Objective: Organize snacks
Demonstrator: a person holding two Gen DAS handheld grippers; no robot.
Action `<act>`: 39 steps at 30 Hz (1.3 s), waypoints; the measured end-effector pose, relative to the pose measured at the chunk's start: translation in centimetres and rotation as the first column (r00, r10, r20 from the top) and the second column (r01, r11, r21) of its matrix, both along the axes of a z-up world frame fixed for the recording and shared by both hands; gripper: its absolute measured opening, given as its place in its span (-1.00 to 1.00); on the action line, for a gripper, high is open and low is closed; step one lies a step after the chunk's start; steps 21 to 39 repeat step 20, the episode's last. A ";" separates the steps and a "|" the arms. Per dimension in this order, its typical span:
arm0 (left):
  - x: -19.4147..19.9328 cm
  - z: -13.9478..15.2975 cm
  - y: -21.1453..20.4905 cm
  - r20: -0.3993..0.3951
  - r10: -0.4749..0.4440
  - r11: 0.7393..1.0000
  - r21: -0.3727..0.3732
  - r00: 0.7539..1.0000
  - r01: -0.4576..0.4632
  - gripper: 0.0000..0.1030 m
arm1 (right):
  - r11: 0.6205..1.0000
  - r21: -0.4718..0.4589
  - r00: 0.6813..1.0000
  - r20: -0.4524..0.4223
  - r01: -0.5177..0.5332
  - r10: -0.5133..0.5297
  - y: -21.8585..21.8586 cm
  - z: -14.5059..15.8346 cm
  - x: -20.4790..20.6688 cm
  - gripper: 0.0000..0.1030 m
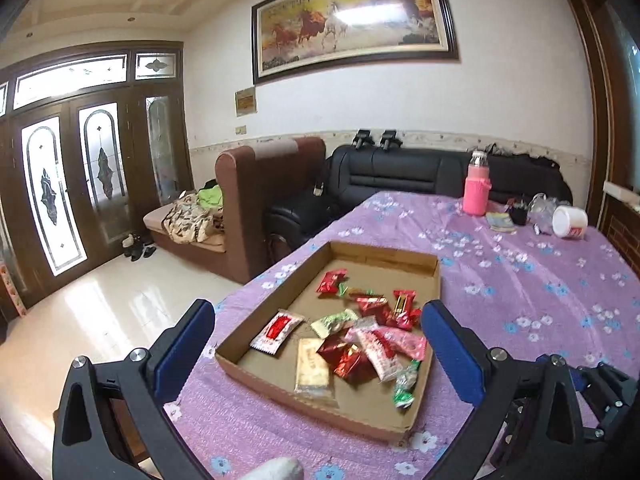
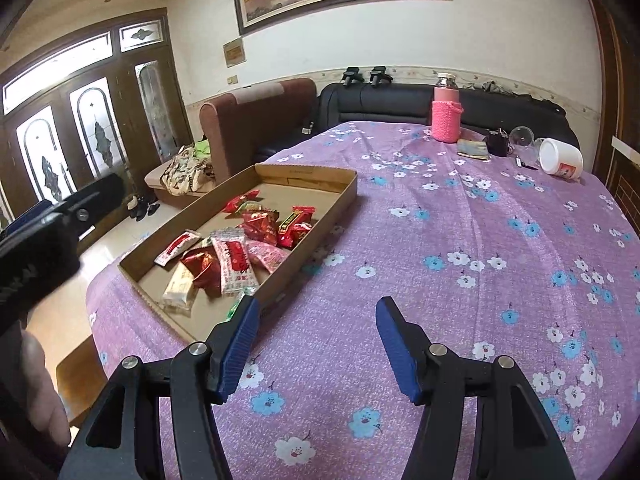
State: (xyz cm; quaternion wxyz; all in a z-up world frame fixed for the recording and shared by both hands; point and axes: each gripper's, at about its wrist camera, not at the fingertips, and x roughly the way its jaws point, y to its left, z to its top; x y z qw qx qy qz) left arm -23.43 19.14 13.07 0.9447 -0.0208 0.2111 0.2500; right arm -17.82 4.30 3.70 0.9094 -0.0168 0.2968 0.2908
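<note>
A shallow cardboard tray (image 1: pixel 384 257) lies on the purple flowered tablecloth (image 1: pixel 520 280) and holds several wrapped snacks (image 1: pixel 360 336) in red, pink, green and beige. My left gripper (image 1: pixel 318 336) is open and empty, its blue pads either side of the tray's near end, above it. In the right wrist view the tray (image 2: pixel 308 174) and snacks (image 2: pixel 240 248) lie to the left. My right gripper (image 2: pixel 316 336) is open and empty over bare cloth (image 2: pixel 460 260) right of the tray's near corner. The left gripper's body (image 2: pixel 44 236) shows at the left edge.
At the table's far right stand a pink knit-covered bottle (image 1: pixel 477 192), a small book (image 1: pixel 500 222), a dark object (image 1: pixel 520 212), clear plastic (image 1: pixel 542 208) and a tipped white tub (image 1: pixel 570 222). Sofas (image 1: pixel 400 176) stand behind the table. The table's left edge drops to a tiled floor (image 1: pixel 100 304).
</note>
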 end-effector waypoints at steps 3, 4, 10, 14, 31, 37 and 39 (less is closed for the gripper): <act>0.3 -0.4 0.5 -0.027 -0.018 0.999 -0.050 0.999 0.017 1.00 | 1.000 -0.022 1.000 0.015 -0.018 0.018 0.5 -0.2 -0.6 0.27; 0.5 -0.6 0.7 -0.038 -0.028 0.997 -0.072 0.999 0.025 1.00 | 0.999 -0.027 1.000 0.019 -0.021 0.022 0.7 -0.2 -0.7 0.27; 0.7 -1.4 1.1 -0.062 -0.033 0.994 -0.107 0.998 0.026 1.00 | 0.998 -0.054 0.999 0.029 -0.039 0.041 1.4 -0.5 -1.2 0.27; 0.8 -1.6 1.4 -0.063 -0.043 0.991 -0.129 0.997 0.034 1.00 | 0.996 -0.069 0.997 0.029 -0.063 0.066 2.0 -0.8 -1.5 0.27; 1.8 -1.5 1.5 -0.081 -0.072 0.987 -0.150 0.994 0.060 1.00 | 0.998 -0.053 0.999 0.019 -0.041 0.042 1.2 -0.5 -1.0 0.27; 1.8 -1.5 1.5 -0.081 -0.072 0.987 -0.150 0.994 0.060 1.00 | 0.998 -0.053 0.999 0.019 -0.041 0.042 1.2 -0.5 -1.0 0.27; 1.8 -1.5 1.5 -0.081 -0.072 0.987 -0.150 0.994 0.060 1.00 | 0.998 -0.053 0.999 0.019 -0.041 0.042 1.2 -0.5 -1.0 0.27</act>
